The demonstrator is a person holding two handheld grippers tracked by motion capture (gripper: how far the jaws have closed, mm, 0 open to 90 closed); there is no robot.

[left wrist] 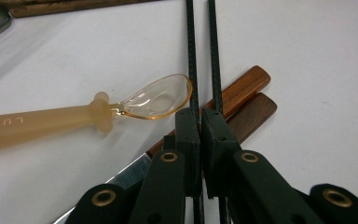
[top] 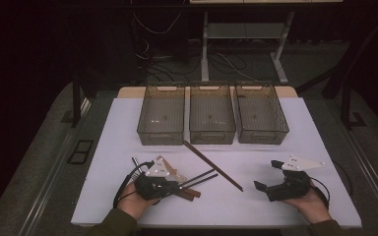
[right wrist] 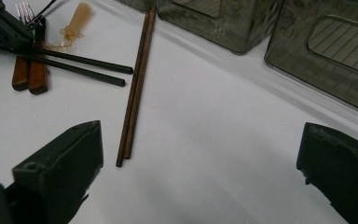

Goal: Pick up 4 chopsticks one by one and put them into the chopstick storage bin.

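**Left tongs pinching black chopsticks**

The left gripper [left wrist: 200,122] is clamping together on a pair of black chopsticks [left wrist: 200,56], lying over two wooden handles [left wrist: 242,95] beside a clear amber spoon [left wrist: 156,98]. The right gripper [right wrist: 200,154] is hanging wide apart, holding nothing, near brown chopsticks [right wrist: 135,88]. The white table [top: 305,123] is carrying three smoky bins [top: 212,119]; the room behind is lying dark.

White table [top: 256,201], three bins [top: 211,120], cutlery [top: 211,164]

Both grippers, the left gripper [top: 173,187] and the right gripper [top: 268,174], are black, each topped by a pale 3-cornered plate and trailing a black cable; brass-coloured rivets stud the arms. Olive sleeves [top: 115,225] cover both forearms.
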